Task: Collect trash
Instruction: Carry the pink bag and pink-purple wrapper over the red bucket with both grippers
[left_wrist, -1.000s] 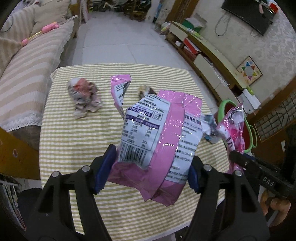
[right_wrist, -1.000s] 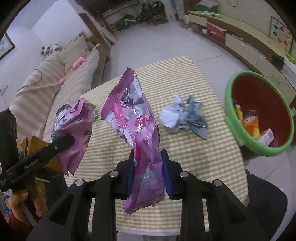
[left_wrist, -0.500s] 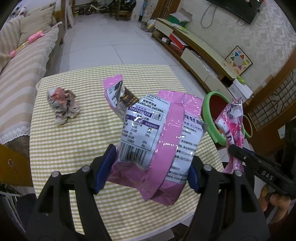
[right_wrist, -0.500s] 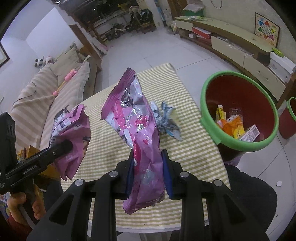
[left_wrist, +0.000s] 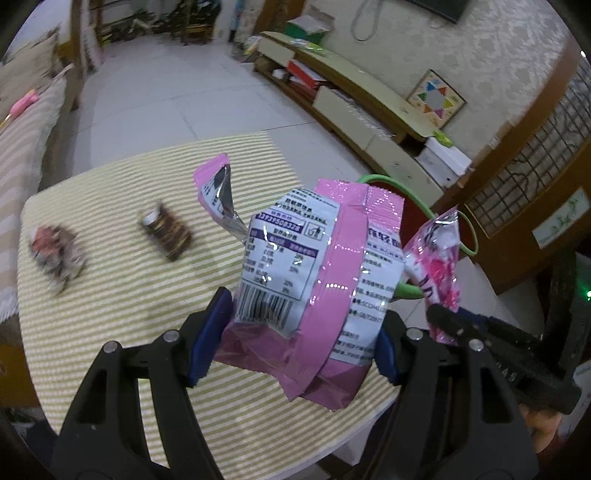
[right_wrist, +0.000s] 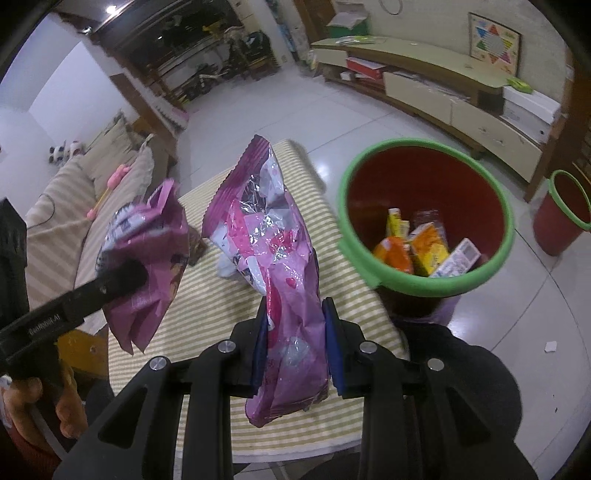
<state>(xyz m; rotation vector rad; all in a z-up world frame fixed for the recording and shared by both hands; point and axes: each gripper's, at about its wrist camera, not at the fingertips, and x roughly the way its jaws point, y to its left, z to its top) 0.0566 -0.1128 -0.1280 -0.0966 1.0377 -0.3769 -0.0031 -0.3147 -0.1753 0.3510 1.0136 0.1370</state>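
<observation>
My left gripper (left_wrist: 295, 332) is shut on a pink snack bag (left_wrist: 317, 280) with a white label, held above the striped table (left_wrist: 122, 295). My right gripper (right_wrist: 293, 339) is shut on a crumpled pink foil bag (right_wrist: 273, 251), held up near the table's right edge. The red trash bin with a green rim (right_wrist: 428, 218) stands on the floor just right of the table and holds several wrappers. In the left wrist view the bin's rim (left_wrist: 417, 201) shows behind the bags. The left gripper and its bag (right_wrist: 147, 258) show at left in the right wrist view.
A crumpled paper ball (left_wrist: 55, 254) and a brown wrapper (left_wrist: 166, 230) lie on the table's left part. A white crumpled wrapper (right_wrist: 225, 266) lies behind the foil bag. A second red bin (right_wrist: 561, 214) stands far right. A sofa (right_wrist: 74, 199) runs along the left, a low cabinet (right_wrist: 443, 92) along the right wall.
Both grippers have swung right with their bags towards the red bin. The bin now looms larger and nearer in the right wrist view. Both grips are unchanged.
</observation>
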